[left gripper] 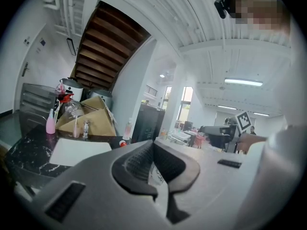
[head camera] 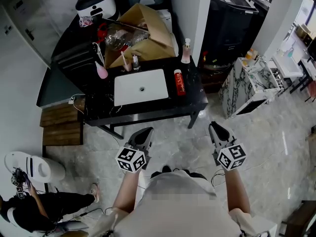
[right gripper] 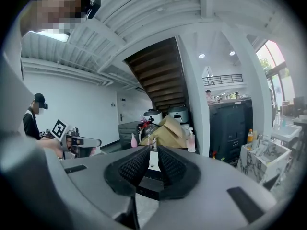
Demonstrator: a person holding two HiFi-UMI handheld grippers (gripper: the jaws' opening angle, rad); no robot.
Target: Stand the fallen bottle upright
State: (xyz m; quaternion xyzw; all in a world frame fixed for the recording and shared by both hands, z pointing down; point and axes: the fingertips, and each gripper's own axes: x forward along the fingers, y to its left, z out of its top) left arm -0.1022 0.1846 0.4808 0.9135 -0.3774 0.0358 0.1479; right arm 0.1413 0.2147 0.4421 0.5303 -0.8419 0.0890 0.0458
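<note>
head view: fallen red bottle waits beside the sink

the red bottle [head camera: 179,83] lies on its side on the black counter [head camera: 148,110], just right of the white sink [head camera: 128,92]. the left gripper [head camera: 146,131] and right gripper [head camera: 215,126] hang well short of it, each with jaws drawn together on nothing. it looks like light, smooth plastic that would roll easily. a hold across the mid-body seems safest, and the jaws must part first.

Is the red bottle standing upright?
No, the red bottle lies flat on the black counter beside the sink.
</note>
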